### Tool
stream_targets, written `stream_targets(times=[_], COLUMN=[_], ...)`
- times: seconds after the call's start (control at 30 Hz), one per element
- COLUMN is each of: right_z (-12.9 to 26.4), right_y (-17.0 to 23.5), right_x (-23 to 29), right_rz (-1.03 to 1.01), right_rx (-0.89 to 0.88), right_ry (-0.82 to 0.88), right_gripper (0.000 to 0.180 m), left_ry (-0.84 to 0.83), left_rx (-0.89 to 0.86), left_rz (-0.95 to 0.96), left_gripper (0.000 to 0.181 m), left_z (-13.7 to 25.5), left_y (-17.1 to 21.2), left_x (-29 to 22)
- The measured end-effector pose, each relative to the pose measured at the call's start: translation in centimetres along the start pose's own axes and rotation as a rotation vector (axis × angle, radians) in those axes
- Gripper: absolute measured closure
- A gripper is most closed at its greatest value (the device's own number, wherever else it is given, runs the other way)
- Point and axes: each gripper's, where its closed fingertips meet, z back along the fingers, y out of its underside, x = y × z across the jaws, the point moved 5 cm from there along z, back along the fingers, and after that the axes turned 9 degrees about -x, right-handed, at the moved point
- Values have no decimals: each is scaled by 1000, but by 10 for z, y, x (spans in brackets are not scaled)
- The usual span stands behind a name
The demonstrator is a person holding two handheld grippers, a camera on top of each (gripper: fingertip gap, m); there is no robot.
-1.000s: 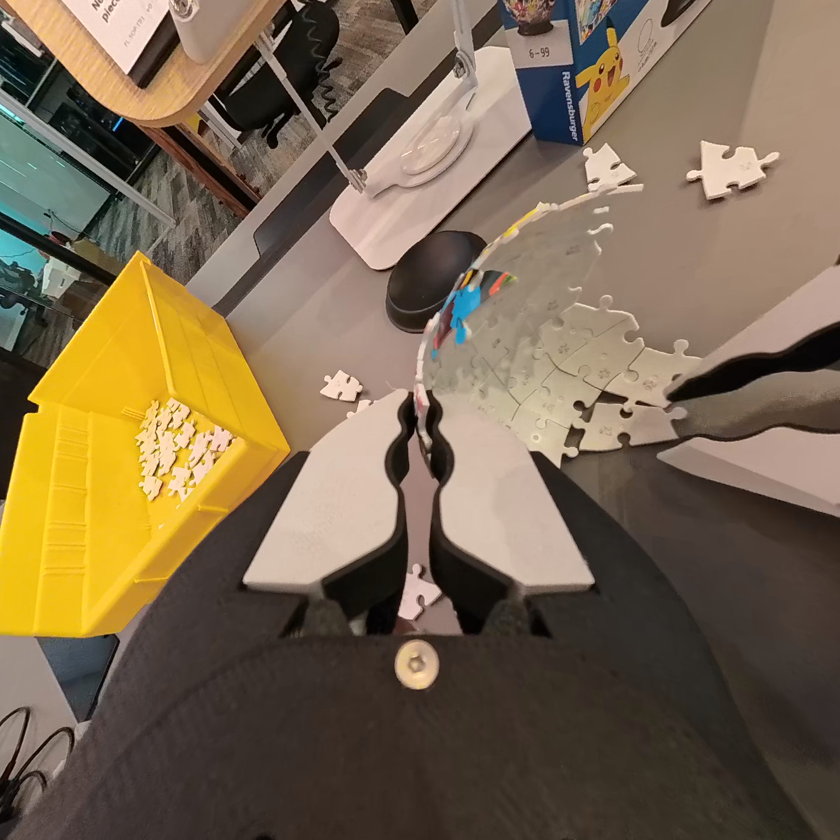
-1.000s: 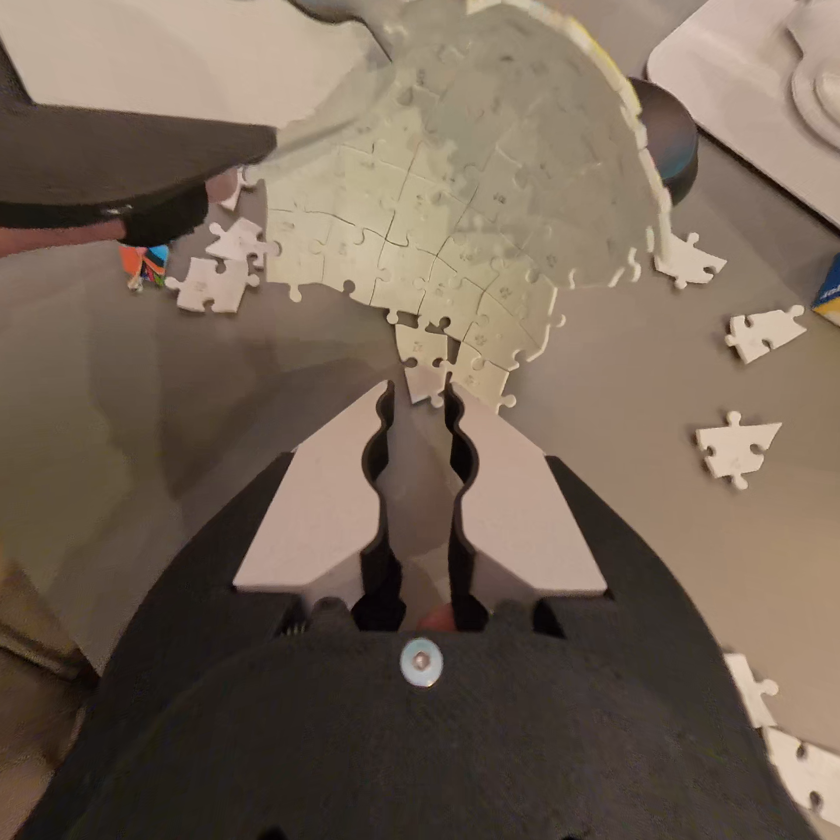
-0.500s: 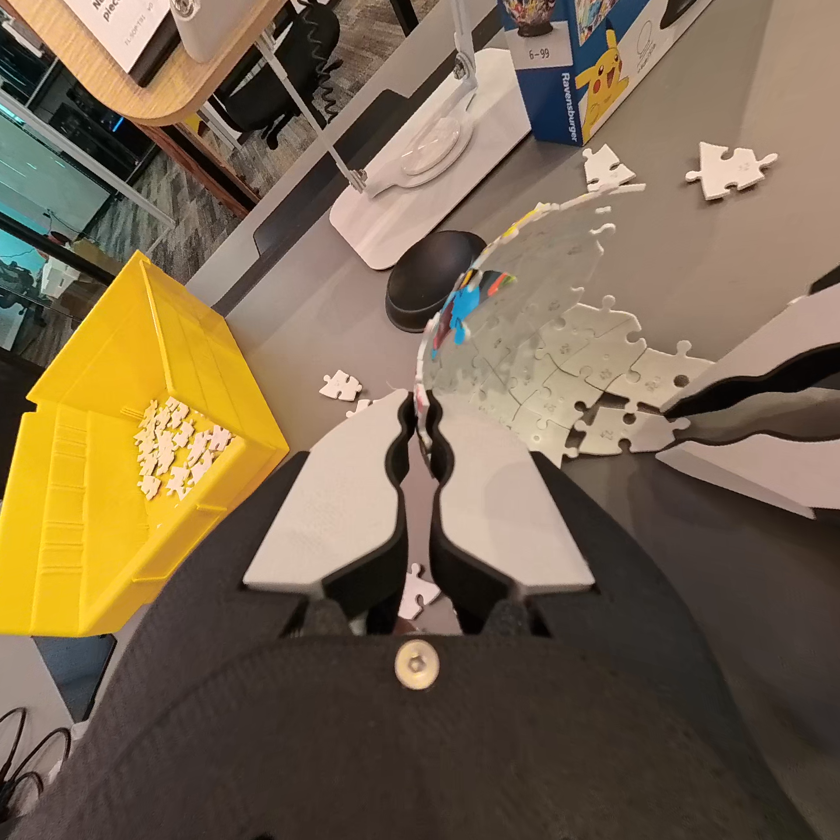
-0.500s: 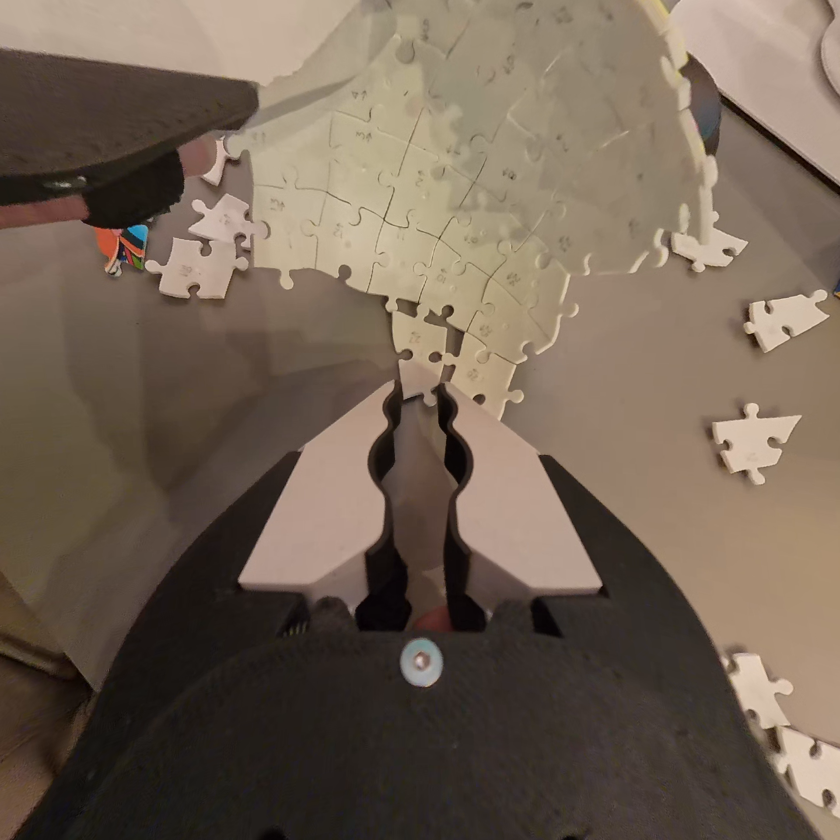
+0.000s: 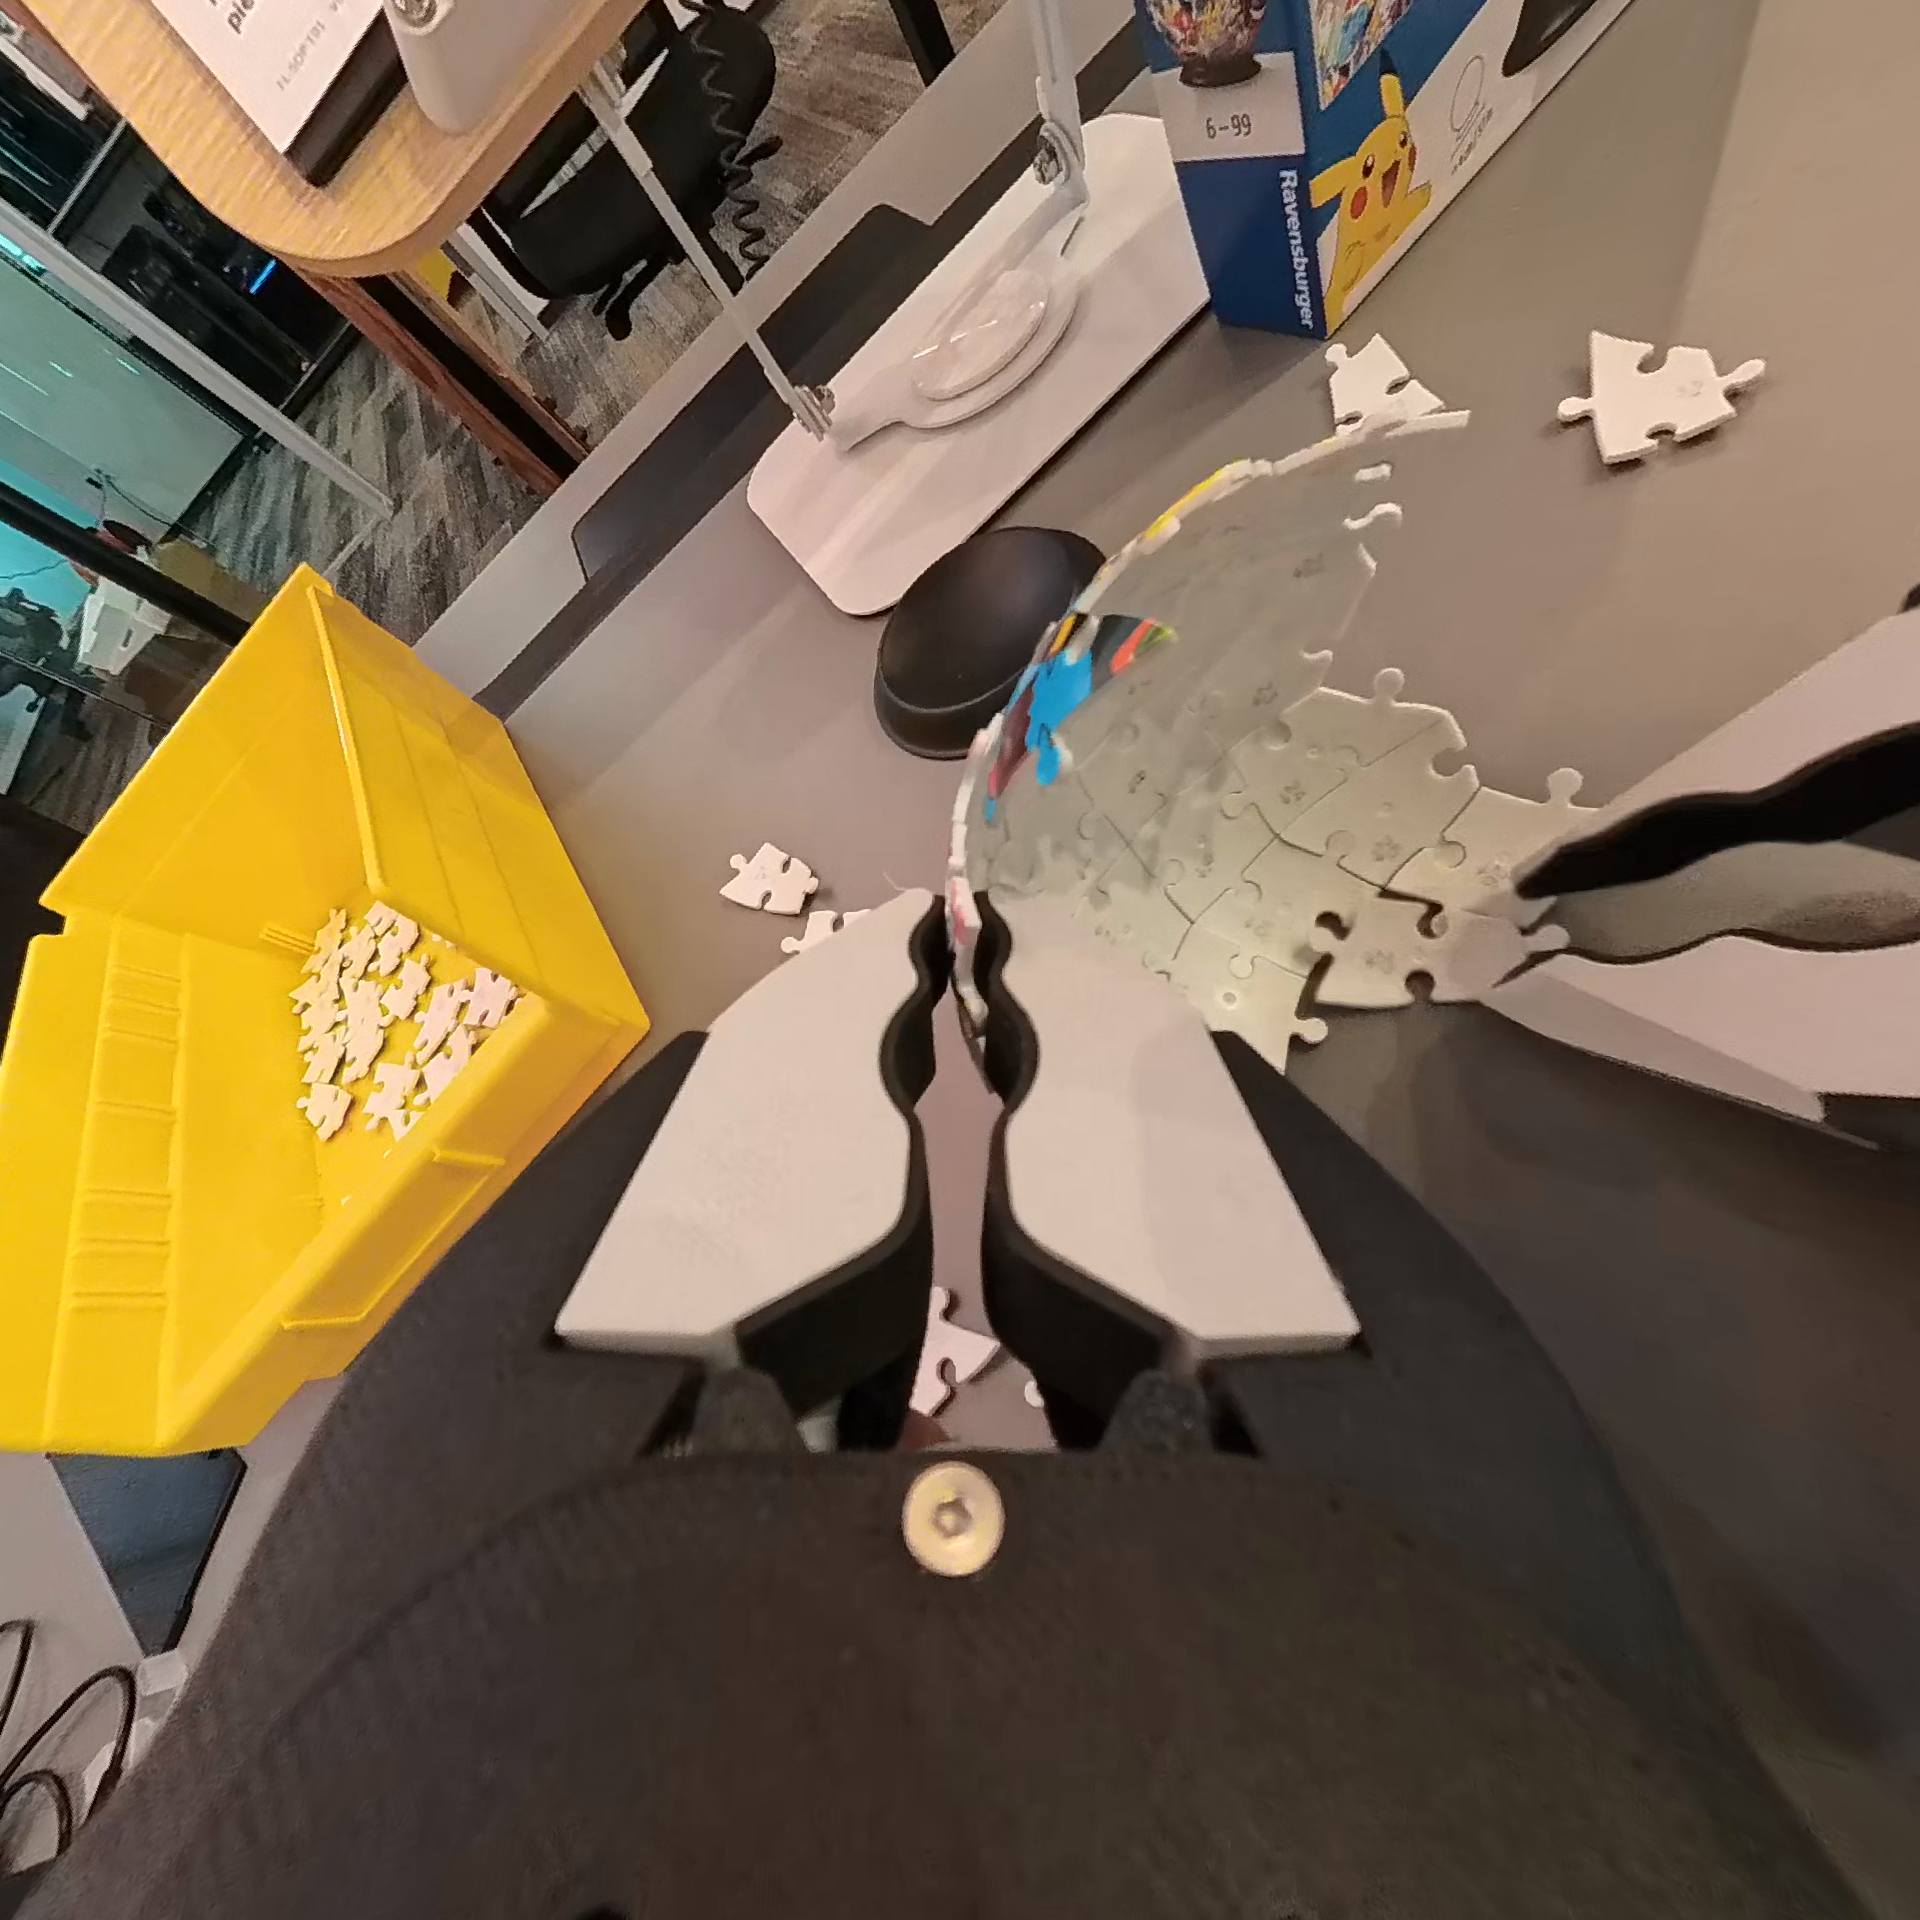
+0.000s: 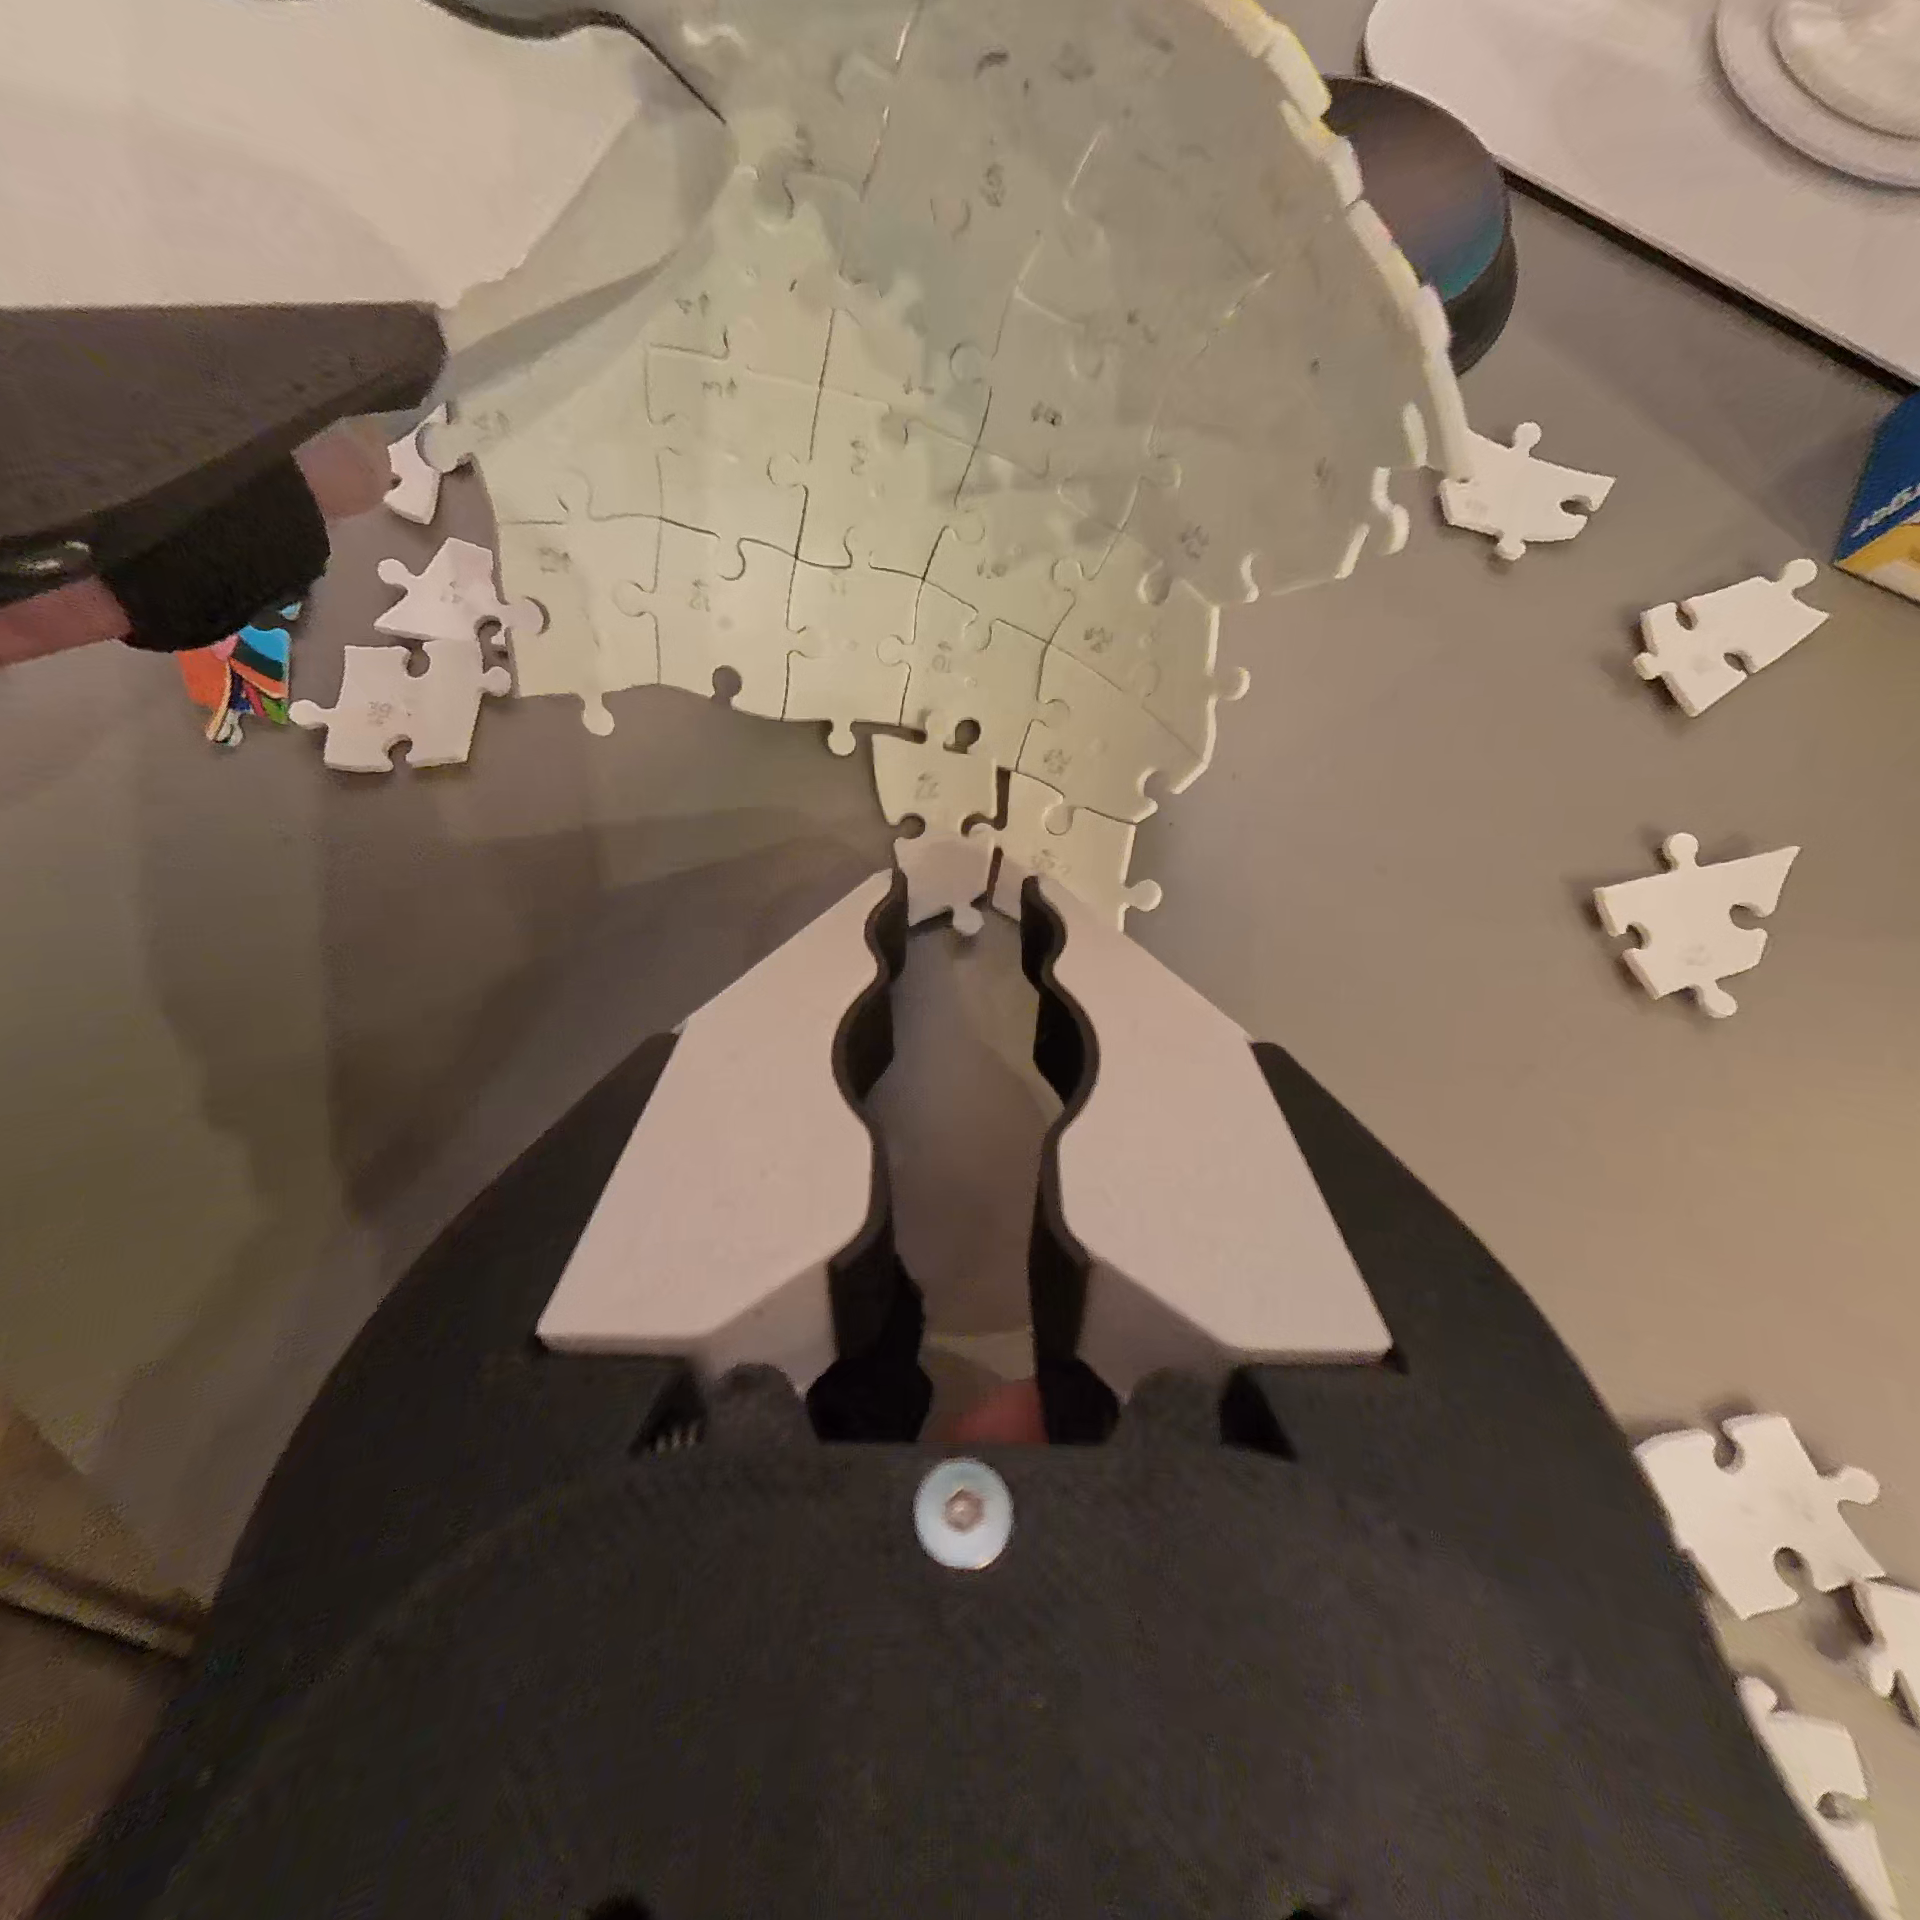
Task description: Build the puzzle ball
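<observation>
At frame centre, the half-built puzzle ball (image 5: 1195,769) is pinched at its edge by the left gripper (image 5: 964,935), jaws nearly shut. A loose piece (image 6: 940,878) is held against its lower rim by the right gripper (image 6: 961,904), jaws narrowly parted.

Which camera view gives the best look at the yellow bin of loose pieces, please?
The left wrist view: the yellow bin sits whole at the left, open, with white loose pieces heaped inside. The right wrist view does not show it at all.
</observation>
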Motion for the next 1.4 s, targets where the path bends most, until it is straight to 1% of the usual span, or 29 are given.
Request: stream_targets(times=[0.13, 0.2, 0.27, 0.33, 0.43, 0.73, 0.83, 0.97, 1.17, 1.4], right_z=[1, 2, 3, 1, -6, -8, -9, -8, -10, -22], right_y=[0, -3, -10, -11, -3, -3, -4, -5, -14, -14], right_x=[3, 3, 8, 13, 13, 11, 10, 11, 10, -3], right_rz=[-8, 29, 81, 115, 95, 55, 70, 72, 137, 150], right_rx=[-2, -21, -53, -52, -8, -12, -7, -10, -41, 0], right_ry=[-3, 9, -25, -43, -57, -54, -36, -47, -61, -50], right_gripper=[158, 159, 166, 170, 171, 179, 179, 172, 180, 180], left_ry=[0, 0, 0, -1, -1, -1, -4, -4, -5, -4], left_rx=[0, 0, 0, 0, 1, -1, 0, 0, -1, -1], left_rz=[1, 2, 2, 2, 2, 4, 5, 3, 4, 3], left_gripper=[177, 177, 177, 177, 177, 177, 177, 177, 177, 177], left_z=[0, 0, 0, 0, 0, 0, 0, 1, 1, 1], left_y=[0, 1, 1, 1, 1, 2, 2, 2, 2, 1], left_x=[0, 0, 0, 0, 0, 1, 1, 1, 1, 2])
